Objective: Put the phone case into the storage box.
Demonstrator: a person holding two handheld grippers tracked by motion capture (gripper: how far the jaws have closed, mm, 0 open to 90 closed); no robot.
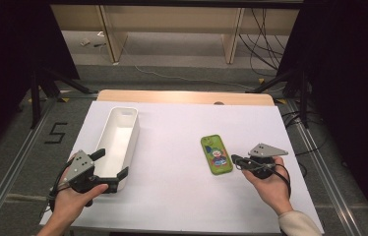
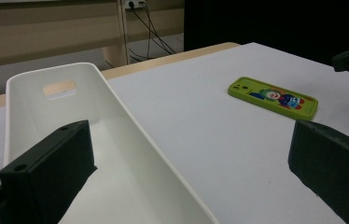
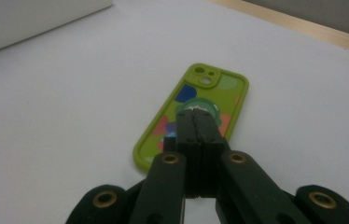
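White table (image 1: 182, 147), phone case (image 3: 196, 112) camera cutouts

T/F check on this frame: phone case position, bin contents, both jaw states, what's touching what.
1. The green phone case lies flat on the white table cover, outside the bin. True.
2. The white bin holds the phone case. False: the bin is empty; the case lies to its right on the cover.
3. The right gripper has its jaws shut with nothing between them. True.
4. The left gripper is clamped on the phone case. False: its jaws stand wide open at the near end of the bin, far from the case.
5. The phone case lies with its camera cut-out toward the far side of the table. True.
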